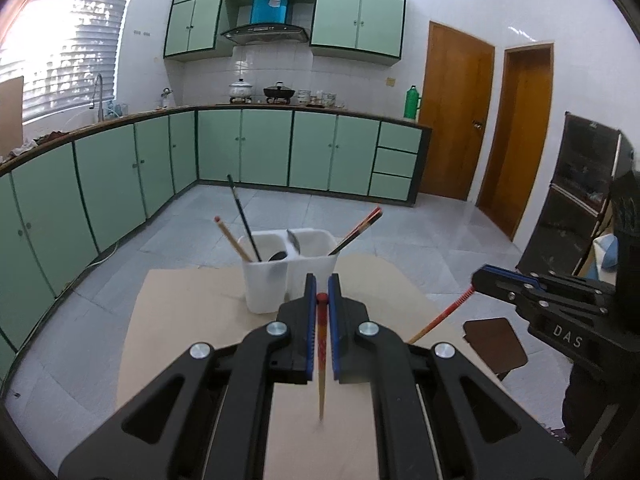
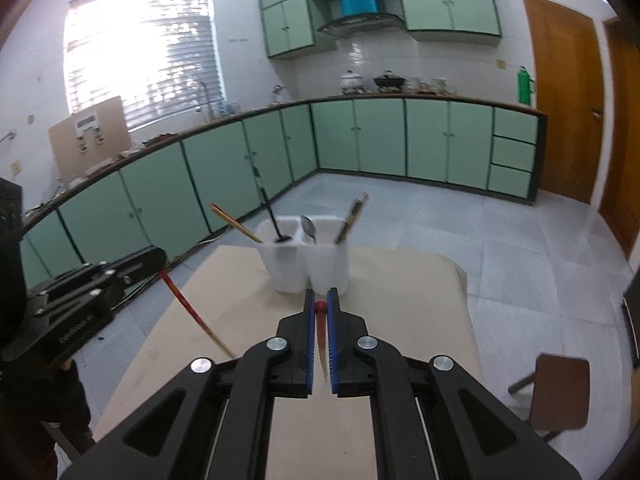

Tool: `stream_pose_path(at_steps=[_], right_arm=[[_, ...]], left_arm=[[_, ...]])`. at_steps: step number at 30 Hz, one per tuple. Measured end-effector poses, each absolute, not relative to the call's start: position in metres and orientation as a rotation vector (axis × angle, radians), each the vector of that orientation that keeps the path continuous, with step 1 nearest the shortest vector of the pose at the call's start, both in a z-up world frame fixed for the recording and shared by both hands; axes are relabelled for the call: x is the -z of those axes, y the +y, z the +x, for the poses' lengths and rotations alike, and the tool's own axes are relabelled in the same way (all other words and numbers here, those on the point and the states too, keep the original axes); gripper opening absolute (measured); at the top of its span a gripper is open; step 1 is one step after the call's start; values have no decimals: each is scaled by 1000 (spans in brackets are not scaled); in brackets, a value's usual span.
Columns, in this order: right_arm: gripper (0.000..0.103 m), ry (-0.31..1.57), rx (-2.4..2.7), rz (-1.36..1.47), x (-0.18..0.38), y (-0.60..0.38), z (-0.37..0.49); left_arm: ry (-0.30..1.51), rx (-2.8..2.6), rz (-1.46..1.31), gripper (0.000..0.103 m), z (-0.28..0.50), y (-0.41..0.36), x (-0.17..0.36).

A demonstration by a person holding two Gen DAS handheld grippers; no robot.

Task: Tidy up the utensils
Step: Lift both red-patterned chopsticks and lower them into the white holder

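A white two-compartment utensil holder (image 1: 280,280) (image 2: 296,268) stands on the beige table, just beyond both grippers. Leaning in it are wooden chopsticks, a black chopstick (image 1: 244,218) and a metal spoon (image 2: 310,228). My left gripper (image 1: 321,280) is shut on a red-topped chopstick (image 1: 321,344), which hangs point down above the table. My right gripper (image 2: 319,294) is shut on a second red-topped chopstick (image 2: 321,332). Each gripper shows in the other's view: the right gripper (image 1: 478,276) with its chopstick (image 1: 440,316), and the left gripper (image 2: 162,258) with its chopstick (image 2: 192,312).
The beige table (image 1: 192,304) (image 2: 400,288) ends shortly behind the holder, with grey floor tiles beyond. A brown chair seat (image 1: 496,344) (image 2: 560,392) stands off the table's right side. Green kitchen cabinets (image 1: 264,144) line the far walls. A person's dark sleeve (image 2: 36,392) is at the left.
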State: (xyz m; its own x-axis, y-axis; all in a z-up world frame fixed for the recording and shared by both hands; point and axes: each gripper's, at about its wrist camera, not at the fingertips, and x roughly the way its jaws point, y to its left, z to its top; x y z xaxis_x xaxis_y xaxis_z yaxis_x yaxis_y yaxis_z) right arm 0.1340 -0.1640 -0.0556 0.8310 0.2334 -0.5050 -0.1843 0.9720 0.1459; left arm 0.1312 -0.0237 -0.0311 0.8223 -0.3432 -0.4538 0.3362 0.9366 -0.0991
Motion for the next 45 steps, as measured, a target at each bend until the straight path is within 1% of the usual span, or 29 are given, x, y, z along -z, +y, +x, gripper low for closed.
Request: stream_pose_path(at_steps=[4,7,15,20,24,30,36,45], right_arm=[[6,525,-272,85,36,-160,142],[6,493,-301,92,11,-160,154],[6,381,-297,89,-47,-160,196],[6,351,-260,86,-62,-162,235],[6,355,-225,69,-59,-161,263],[6,395,-193,51,-33,-160,301],[6,456,-195,60,-5,-155,325],[6,577,-205,62,37,-152,342]], left_arm=[[460,375,-4,5,133,-22,18],[438,387,-4,5,138,-21,4],[299,362,13,5,173,-24,-49],[230,331,-8,5,208,-27,-77],[201,306,-26,5,238,-30,-86],[227,266,9,5,281,-42,-67],[321,240,8,5,317,-43,-25],[446,237,8,5,339,-30,15]])
